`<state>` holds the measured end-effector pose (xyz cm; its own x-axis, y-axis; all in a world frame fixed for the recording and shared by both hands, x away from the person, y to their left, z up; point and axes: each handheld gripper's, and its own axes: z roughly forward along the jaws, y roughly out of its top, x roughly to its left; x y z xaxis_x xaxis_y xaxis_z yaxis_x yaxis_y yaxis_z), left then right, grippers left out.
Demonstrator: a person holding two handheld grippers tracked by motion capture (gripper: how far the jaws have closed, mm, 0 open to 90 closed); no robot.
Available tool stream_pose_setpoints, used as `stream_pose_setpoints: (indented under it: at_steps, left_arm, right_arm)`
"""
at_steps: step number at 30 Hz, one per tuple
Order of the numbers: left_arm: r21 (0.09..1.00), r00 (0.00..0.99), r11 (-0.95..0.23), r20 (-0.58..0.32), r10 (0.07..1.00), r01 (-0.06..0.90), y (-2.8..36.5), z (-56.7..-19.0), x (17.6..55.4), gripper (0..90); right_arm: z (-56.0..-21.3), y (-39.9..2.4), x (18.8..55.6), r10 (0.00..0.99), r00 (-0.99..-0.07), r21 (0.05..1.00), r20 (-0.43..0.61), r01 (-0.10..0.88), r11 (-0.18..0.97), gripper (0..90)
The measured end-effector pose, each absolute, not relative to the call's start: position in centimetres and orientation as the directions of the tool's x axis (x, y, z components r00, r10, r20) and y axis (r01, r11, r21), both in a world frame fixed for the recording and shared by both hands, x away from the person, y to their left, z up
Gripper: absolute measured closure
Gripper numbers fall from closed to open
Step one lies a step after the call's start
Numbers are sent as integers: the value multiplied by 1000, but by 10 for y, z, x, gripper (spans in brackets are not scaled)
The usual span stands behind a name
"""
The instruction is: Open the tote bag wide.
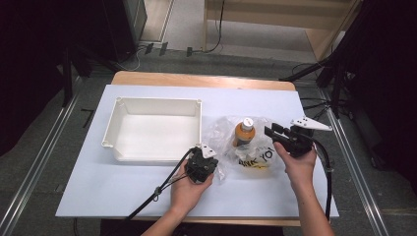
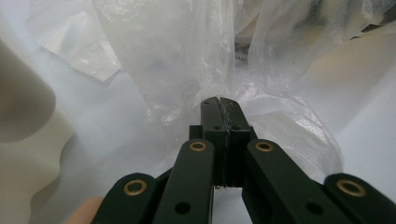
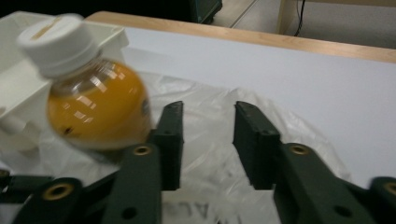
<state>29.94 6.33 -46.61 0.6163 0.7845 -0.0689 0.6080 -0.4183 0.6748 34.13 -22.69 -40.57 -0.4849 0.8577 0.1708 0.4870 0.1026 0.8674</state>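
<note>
The left gripper (image 2: 218, 105) is pressing its jaws together on a fold of the clear plastic bag (image 2: 187, 60), pinching the thin film between the pads; in the high view this gripper (image 1: 202, 164) is sitting at the bag's 9 o'clock edge, low on the white table cover (image 1: 147, 191). The right gripper (image 3: 208, 140) is holding its jaws spread with only air between them and nothing touching the pads. No earlier frame accompanies this moment, so only that gap is being told.

The orange bottle (image 3: 93, 102) with its white cap (image 3: 58, 42) is leaning just beyond the left jaw of the right gripper, at about 10 o'clock from the jaw tips, outside the gap. In the high view the bottle (image 1: 244, 132) is standing in the bag (image 1: 246, 147), between the two grippers, with the right gripper (image 1: 275, 133) at its 3 o'clock.

The white tray (image 1: 118, 118) is lying at 10 o'clock from the left gripper, its near wall just beside it. The crumpled bag is spreading around the bottle's base.
</note>
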Motion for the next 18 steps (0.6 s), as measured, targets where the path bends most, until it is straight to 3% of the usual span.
stream_pose_setpoints:
  at_steps: [1,2,4,10,16,18]
  left_arm:
    - [669,614,-421,-67,787,612,63,-467,299,900]
    - [669,614,-421,-67,787,612,63,-467,299,900]
    - [664,616,-434,-52,786,609,63,-467,298,900]
    - [668,621,-431,-59,782,607,66,-467,297,900]
    - [714,627,-405,-61,776,571,67,-460,292,900]
    - [747,628,-368,-85,773,554,70,-452,289,808]
  right_arm:
    - [-414,-220,333,860,-492,853,137,500,150,809]
    - [-414,-220,333,860,-492,853,137,500,150,809]
    - [-438,-213,334,867,-488,810,98,546,216,900]
    - [-477,-218,346,897,-423,732,127,650,203,900]
    - [-480,-219,348,905,-404,698,134,686,203,900]
    - [-481,-219,348,905,-403,701,132,684,203,900]
